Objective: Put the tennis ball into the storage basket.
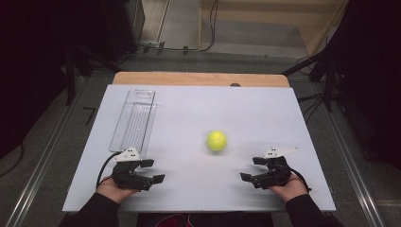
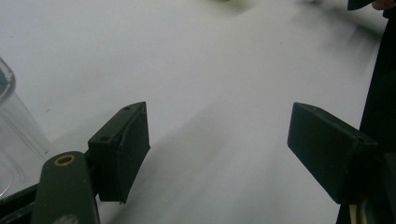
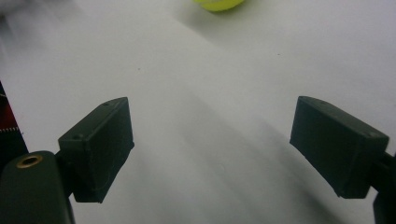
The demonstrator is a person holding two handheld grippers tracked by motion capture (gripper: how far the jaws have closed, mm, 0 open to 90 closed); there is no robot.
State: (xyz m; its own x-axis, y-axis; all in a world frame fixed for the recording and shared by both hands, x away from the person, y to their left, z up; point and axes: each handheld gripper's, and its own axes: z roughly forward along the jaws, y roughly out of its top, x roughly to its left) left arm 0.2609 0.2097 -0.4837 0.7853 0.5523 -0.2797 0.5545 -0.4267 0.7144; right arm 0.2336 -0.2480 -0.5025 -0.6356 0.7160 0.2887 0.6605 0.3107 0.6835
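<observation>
A white rectangular board covers the table (image 1: 198, 113), with a strip of pale wood showing along its far edge. Around it lies a grey floor with metal rails at both sides, dark equipment and loose cables, and a light wooden wall panel at the back.

A long clear plastic tray (image 1: 135, 120) lies on the left part of the board, running away from the person. The fuzzy yellow-green tennis ball (image 1: 216, 140) sits on the bare white surface a little right of the middle, well apart from the tray and nearer the right hand than the left.

Both forearms in dark sleeves come in from the near edge. The left hand (image 1: 113, 189) rests low at the near left, just below the tray's near end, its black left tongs (image 1: 153, 170) pointing toward the middle with jaws spread and nothing between them. The right hand (image 1: 288, 187) mirrors it at the near right; the right tongs (image 1: 251, 169) point inward toward the ball, jaws likewise spread over bare board.
</observation>
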